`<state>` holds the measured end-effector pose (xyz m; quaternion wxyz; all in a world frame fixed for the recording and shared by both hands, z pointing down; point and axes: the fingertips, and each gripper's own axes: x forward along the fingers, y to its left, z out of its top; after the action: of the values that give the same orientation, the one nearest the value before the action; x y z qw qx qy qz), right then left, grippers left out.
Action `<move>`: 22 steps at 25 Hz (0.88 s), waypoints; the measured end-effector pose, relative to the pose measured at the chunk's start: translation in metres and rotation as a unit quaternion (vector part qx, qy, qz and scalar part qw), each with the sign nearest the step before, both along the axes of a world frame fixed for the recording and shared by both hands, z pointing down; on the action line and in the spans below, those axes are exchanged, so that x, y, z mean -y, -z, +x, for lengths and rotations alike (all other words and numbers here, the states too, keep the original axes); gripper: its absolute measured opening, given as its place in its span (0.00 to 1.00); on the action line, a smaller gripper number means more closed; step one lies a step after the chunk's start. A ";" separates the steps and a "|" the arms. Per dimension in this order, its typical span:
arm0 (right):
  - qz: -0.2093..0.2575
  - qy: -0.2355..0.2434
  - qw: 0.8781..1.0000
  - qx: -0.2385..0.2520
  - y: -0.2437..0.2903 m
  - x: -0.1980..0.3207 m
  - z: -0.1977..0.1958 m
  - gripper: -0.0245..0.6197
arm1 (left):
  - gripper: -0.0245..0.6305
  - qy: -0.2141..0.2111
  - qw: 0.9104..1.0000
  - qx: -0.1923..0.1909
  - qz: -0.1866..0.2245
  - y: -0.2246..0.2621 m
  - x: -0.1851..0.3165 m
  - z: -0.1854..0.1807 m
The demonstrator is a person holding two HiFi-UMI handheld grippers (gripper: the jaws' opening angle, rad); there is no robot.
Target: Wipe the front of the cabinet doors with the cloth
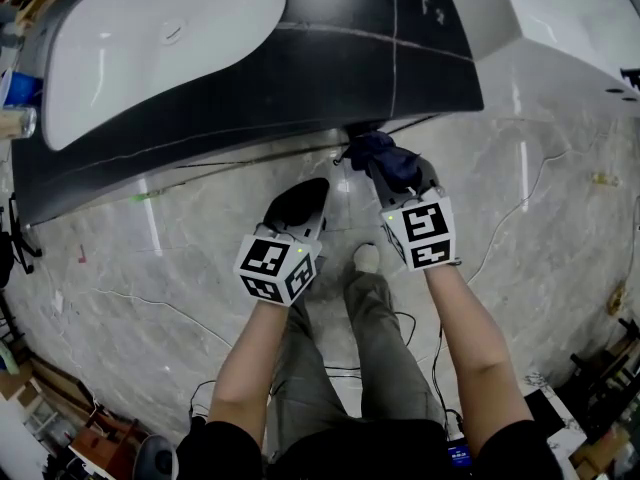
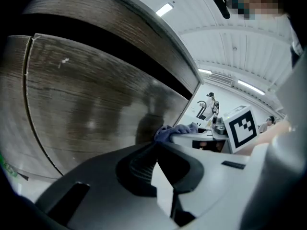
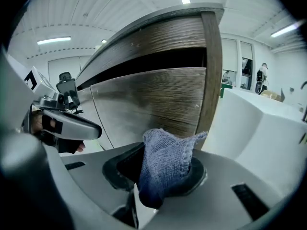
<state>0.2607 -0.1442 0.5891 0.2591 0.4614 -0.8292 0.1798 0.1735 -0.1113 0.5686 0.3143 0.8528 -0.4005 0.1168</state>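
Observation:
The dark wood-grain cabinet doors (image 1: 300, 78) face me under a white sink top (image 1: 150, 38). A blue cloth (image 1: 392, 164) is clamped in my right gripper (image 1: 378, 156), right at the foot of the cabinet near its right corner. In the right gripper view the cloth (image 3: 168, 164) bulges out between the jaws, a little short of the door (image 3: 153, 99). My left gripper (image 1: 308, 196) hovers to the left of it, jaws together and holding nothing. The left gripper view shows the door front (image 2: 96, 109) close ahead, and the cloth (image 2: 175, 131) to the right.
A white fixture (image 1: 560, 28) stands right of the cabinet, also seen in the right gripper view (image 3: 259, 128). The marble floor (image 1: 150, 258) carries thin cables (image 1: 520, 208). The person's foot (image 1: 367, 258) is between the grippers. Clutter lines the floor's edges (image 1: 60, 408).

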 end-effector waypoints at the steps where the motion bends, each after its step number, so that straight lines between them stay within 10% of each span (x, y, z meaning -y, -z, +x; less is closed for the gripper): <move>1: 0.000 -0.004 1.000 0.000 0.000 0.000 0.005 0.21 | 0.05 -0.002 1.000 0.000 -0.001 -0.001 0.000 0.004; 22: -0.025 0.070 0.997 0.025 -0.009 -0.034 -0.117 0.21 | 0.05 0.066 0.998 0.013 -0.016 -0.012 -0.011 -0.109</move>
<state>0.1439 -0.1098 0.5985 0.2617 0.3907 -0.8610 0.1936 0.0640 -0.0999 0.5807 0.3298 0.8177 -0.4581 0.1129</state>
